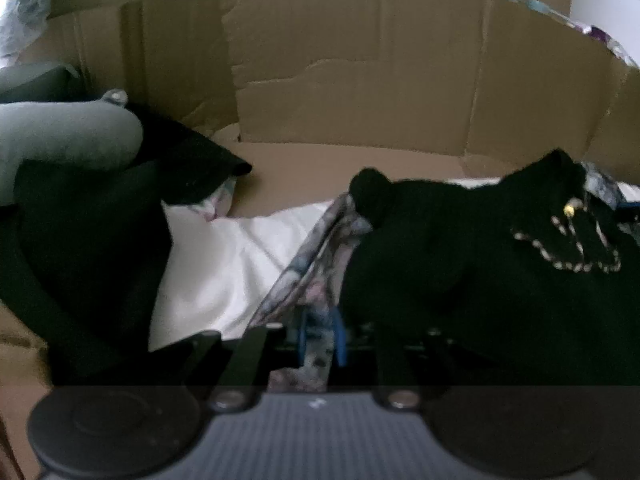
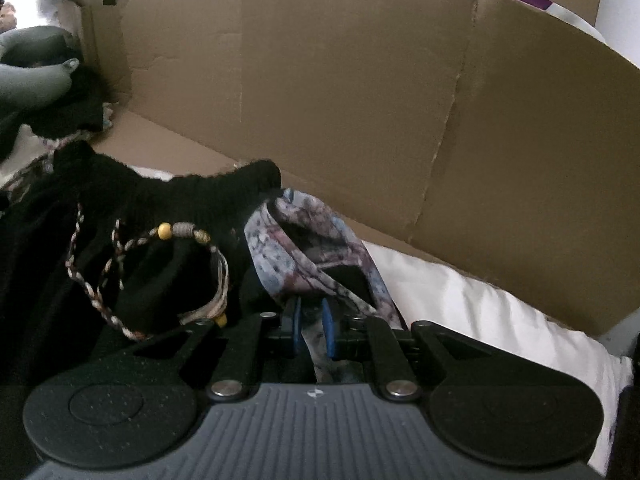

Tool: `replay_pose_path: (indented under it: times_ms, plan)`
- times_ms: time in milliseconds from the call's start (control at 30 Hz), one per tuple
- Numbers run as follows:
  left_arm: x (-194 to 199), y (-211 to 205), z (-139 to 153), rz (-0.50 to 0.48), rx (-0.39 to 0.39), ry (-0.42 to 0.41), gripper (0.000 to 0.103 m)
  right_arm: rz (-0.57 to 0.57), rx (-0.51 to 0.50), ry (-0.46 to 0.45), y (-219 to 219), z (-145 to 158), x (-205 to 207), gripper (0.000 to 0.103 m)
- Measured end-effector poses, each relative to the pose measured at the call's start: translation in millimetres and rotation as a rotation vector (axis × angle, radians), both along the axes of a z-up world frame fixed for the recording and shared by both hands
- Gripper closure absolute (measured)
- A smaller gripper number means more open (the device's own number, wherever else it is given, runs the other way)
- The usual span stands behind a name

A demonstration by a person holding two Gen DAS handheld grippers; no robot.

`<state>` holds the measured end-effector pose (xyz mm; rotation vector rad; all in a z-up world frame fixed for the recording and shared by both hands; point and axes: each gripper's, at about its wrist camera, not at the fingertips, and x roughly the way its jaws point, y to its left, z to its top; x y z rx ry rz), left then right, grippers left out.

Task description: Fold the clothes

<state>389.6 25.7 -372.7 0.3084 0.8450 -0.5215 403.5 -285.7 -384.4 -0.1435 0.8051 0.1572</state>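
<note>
A floral patterned cloth (image 1: 316,256) in grey, blue and pink lies over a white sheet (image 1: 224,264). My left gripper (image 1: 320,336) is shut on one edge of this cloth, which runs between its blue pads. My right gripper (image 2: 312,334) is shut on another edge of the same floral cloth (image 2: 316,236). A black knitted garment (image 1: 480,280) lies on top of the cloth, with a braided cord and a yellow bead (image 2: 164,231) resting on it. It also shows in the right wrist view (image 2: 80,248).
Brown cardboard walls (image 1: 360,80) close off the back and right side (image 2: 400,120). A pile of black and grey clothes (image 1: 80,184) sits at the left. The white sheet (image 2: 500,320) extends to the right under the cardboard.
</note>
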Motion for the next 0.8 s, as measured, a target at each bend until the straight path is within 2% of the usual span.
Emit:
replay_pose_path:
  times_ms: [267,400,533,633,800]
  plan:
    - [20.3,-5.1,-20.1,0.1,0.011,0.088,0.089,-0.089,-0.012,0.08,-8.4,-18.7,23.9,0.088]
    - [17.5,0.8,-14.7,0.107,-0.018,0.077,0.09,-0.095,-0.023,0.082,-5.0,-16.8,25.3,0.088]
    - [8.7,9.7,3.8,0.074,-0.068,0.03,0.09,-0.088,0.008,0.039,-5.9,-2.8,13.3,0.087]
    - [8.9,8.2,13.1,0.048,-0.07,-0.002,0.09,-0.057,0.039,0.002,-4.7,7.3,5.6,0.087]
    - [20.5,-6.2,16.6,0.033,-0.065,-0.014,0.09,0.014,0.022,-0.057,13.0,21.4,4.9,0.087]
